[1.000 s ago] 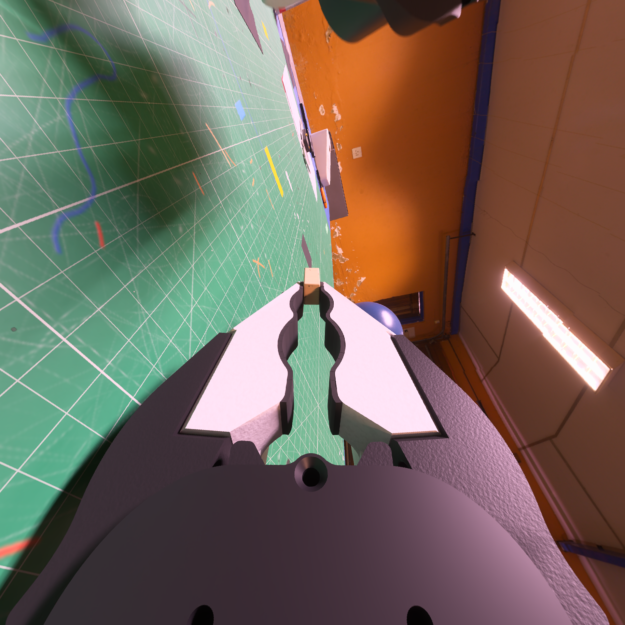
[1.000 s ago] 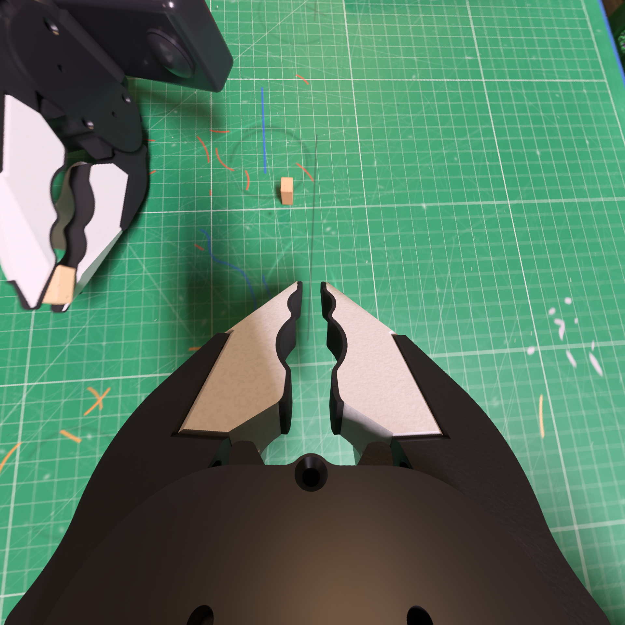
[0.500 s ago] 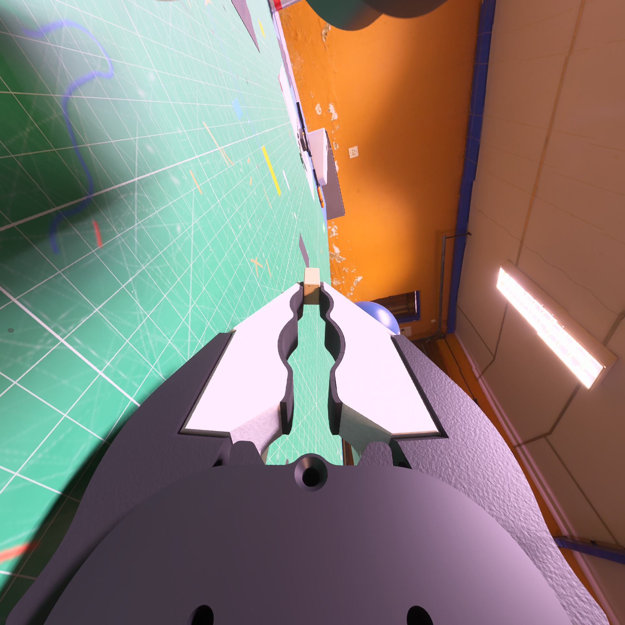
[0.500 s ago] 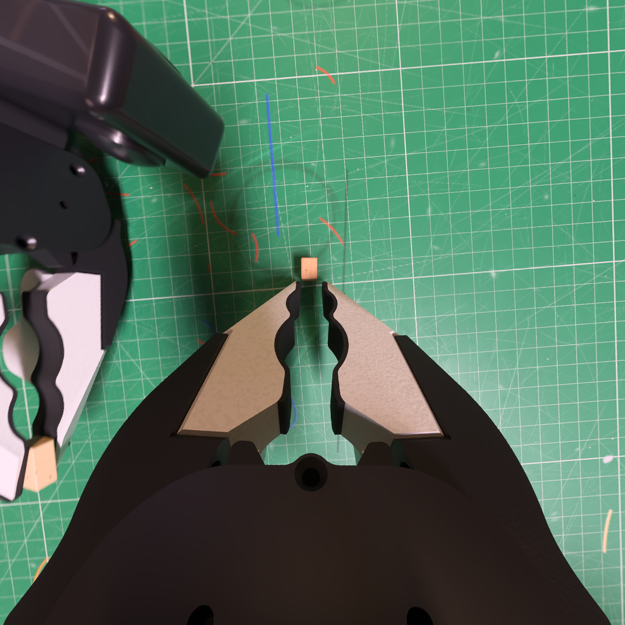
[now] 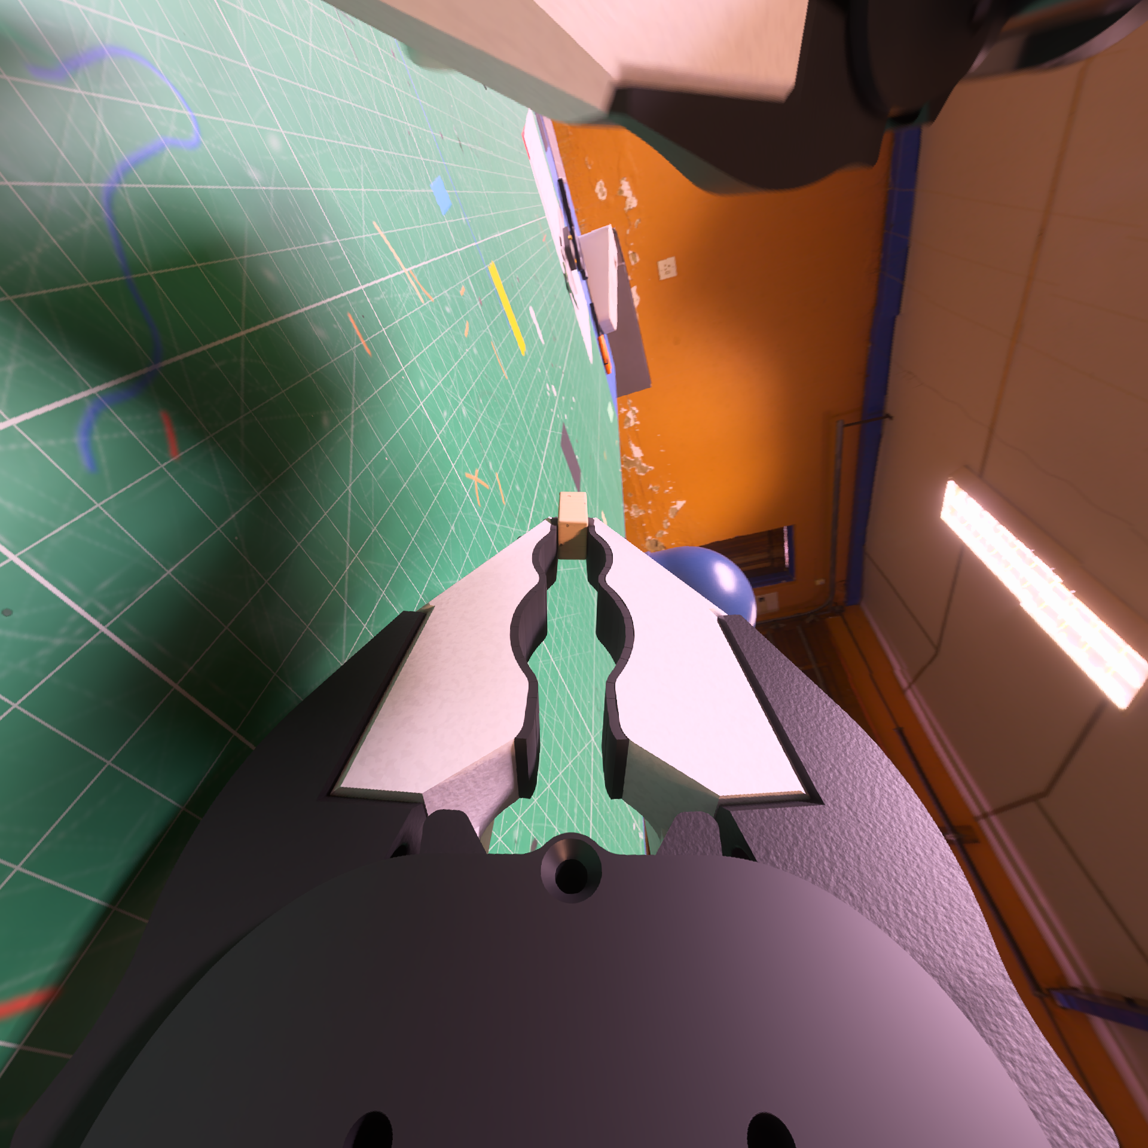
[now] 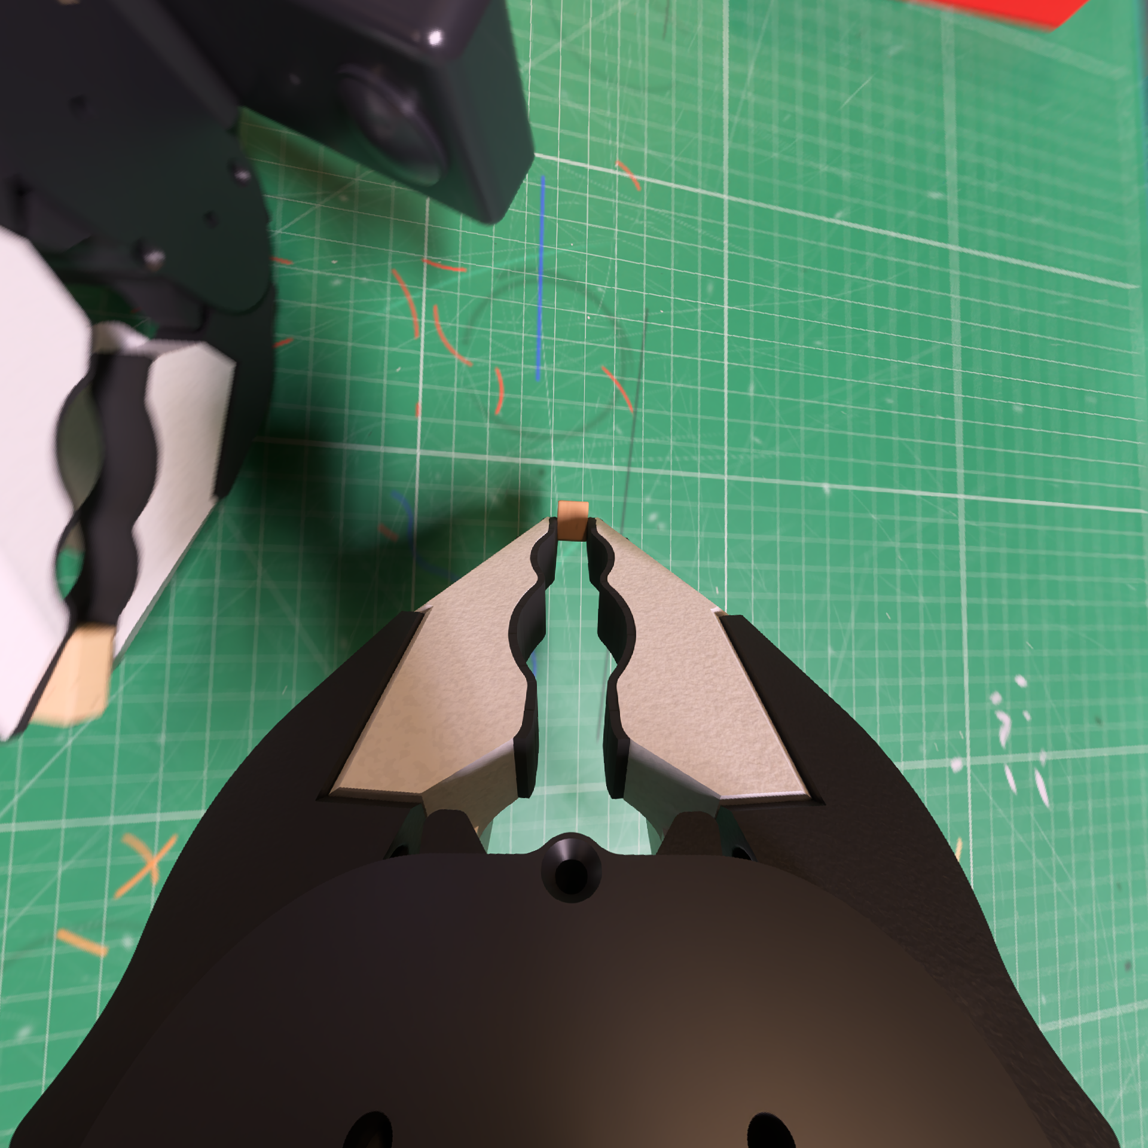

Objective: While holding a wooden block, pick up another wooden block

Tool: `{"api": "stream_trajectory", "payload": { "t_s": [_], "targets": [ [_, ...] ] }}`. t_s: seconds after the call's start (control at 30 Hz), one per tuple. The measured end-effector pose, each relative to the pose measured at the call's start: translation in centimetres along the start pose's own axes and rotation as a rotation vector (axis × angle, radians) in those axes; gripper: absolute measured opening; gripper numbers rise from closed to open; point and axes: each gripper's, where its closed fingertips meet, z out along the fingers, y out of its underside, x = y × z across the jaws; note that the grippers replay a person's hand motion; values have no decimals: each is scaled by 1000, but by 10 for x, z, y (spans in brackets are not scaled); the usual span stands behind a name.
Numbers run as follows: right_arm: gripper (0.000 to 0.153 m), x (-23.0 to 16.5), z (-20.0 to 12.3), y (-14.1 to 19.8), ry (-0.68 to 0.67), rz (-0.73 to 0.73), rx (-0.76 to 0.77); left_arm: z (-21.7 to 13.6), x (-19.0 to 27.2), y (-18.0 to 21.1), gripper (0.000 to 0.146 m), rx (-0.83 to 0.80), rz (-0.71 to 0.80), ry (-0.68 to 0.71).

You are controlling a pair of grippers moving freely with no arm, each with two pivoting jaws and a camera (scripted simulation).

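My left gripper [image 5: 572,528] is shut on a small wooden block [image 5: 572,519] pinched at its fingertips, held above the green cutting mat [image 5: 248,373]. It also shows in the right wrist view [image 6: 81,652], at the left, with that block [image 6: 77,677] in its tips. My right gripper [image 6: 572,528] points down at the mat [image 6: 870,435]. A second wooden block [image 6: 572,520] sits between its fingertips, which touch both sides. I cannot tell if this block is off the mat. The right gripper's body [image 5: 683,56] fills the top of the left wrist view.
The mat carries pen marks and paint flecks. A red object [image 6: 1006,9] lies at the mat's far right corner. In the left wrist view, a grey box [image 5: 612,292] stands at the mat's edge, before an orange wall [image 5: 745,373] and a blue ball [image 5: 714,584].
My right gripper moved forward over the second block, which went from just ahead of its tips to between them. The right gripper's body came into the top of the left wrist view.
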Motion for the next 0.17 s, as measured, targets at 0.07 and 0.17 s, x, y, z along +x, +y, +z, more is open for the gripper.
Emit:
{"api": "stream_trajectory", "payload": {
  "t_s": [0.07,0.17],
  "targets": [
    [9,-5,-27,7,51,-8,93,1,-1,0,7,-1,25,-29],
    [9,-19,-68,18,120,-24,232,3,-1,-1,8,4,53,-64]
  ]
}}
